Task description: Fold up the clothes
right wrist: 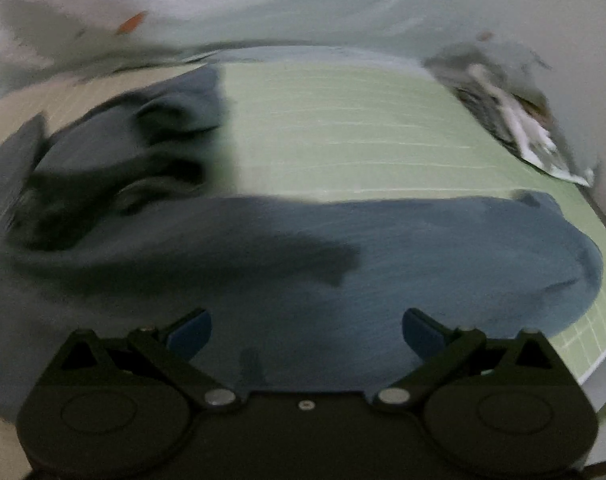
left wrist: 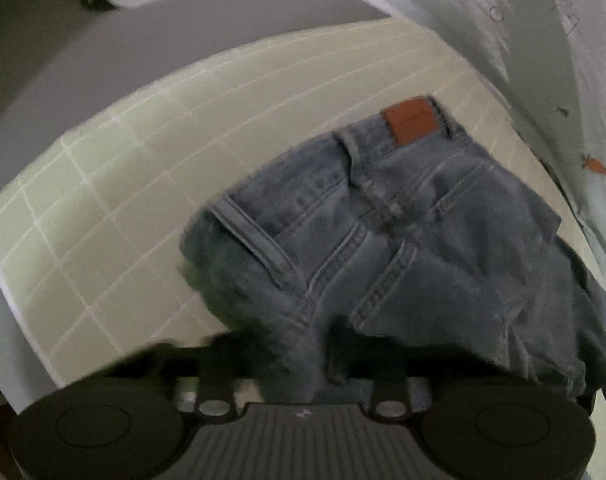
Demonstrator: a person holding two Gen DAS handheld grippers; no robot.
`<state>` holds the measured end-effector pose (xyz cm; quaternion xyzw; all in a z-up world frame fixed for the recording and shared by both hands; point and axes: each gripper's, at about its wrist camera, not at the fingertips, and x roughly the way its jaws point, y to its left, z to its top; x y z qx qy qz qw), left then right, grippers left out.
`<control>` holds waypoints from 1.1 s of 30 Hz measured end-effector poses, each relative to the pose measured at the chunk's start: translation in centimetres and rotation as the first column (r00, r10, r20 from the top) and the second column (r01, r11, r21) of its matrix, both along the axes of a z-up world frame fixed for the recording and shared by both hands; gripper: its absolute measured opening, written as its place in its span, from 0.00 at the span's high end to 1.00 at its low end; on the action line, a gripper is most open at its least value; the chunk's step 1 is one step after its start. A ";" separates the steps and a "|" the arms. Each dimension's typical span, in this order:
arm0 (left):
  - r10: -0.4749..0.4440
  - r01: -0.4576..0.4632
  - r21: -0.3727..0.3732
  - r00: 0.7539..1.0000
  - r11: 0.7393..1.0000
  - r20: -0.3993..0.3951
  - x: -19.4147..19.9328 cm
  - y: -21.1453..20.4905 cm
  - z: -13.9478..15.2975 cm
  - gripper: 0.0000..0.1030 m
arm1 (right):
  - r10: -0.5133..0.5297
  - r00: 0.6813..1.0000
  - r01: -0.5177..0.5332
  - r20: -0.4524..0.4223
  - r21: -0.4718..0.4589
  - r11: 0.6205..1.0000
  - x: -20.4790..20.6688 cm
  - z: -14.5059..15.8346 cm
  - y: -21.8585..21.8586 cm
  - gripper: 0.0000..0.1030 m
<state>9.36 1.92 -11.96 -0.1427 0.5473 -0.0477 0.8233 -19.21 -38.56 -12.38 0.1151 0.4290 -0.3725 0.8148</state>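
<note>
Left tongs (left wrist: 299, 360) pinch rumpled blue jeans (left wrist: 403, 240) — brown patch (left wrist: 411, 120) showing.

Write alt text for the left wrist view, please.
Faded blue denim jeans with a brown leather waistband patch lie on a pale green gridded cutting mat. The left tongs at the bottom edge are shut on a fold of the jeans.

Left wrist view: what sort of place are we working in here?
Probably a home craft or laundry table: a green gridded cutting mat covers the top, blue jeans lie on it, and pale printed fabric is heaped at the mat's edge.
</note>
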 end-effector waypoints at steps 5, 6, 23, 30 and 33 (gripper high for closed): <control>0.083 -0.084 0.002 0.991 0.996 0.103 0.2 1.8 1.9 0.87 | 0.050 0.999 -0.050 0.005 0.017 0.999 1.8 0.2 2.3 0.00; 0.091 -0.096 0.033 0.988 0.995 0.126 0.4 2.1 2.1 0.87 | 0.060 0.998 -0.060 0.006 0.012 0.998 1.9 0.5 2.5 0.00; 0.044 -0.108 0.190 0.949 0.976 0.311 -8.4 -8.7 6.6 0.24 | -0.145 0.985 0.147 0.097 -0.016 0.989 -6.7 0.5 -11.4 0.00; 0.019 -0.071 0.170 0.957 0.983 0.289 -16.1 -18.2 7.1 0.22 | -0.192 0.978 0.196 0.077 -0.054 0.979 -12.8 -1.5 -21.9 0.00; 0.020 -0.065 0.160 0.964 0.985 0.265 -18.6 -21.1 6.9 0.22 | -0.190 0.980 0.192 0.060 -0.036 0.981 -14.3 -2.6 -25.7 0.00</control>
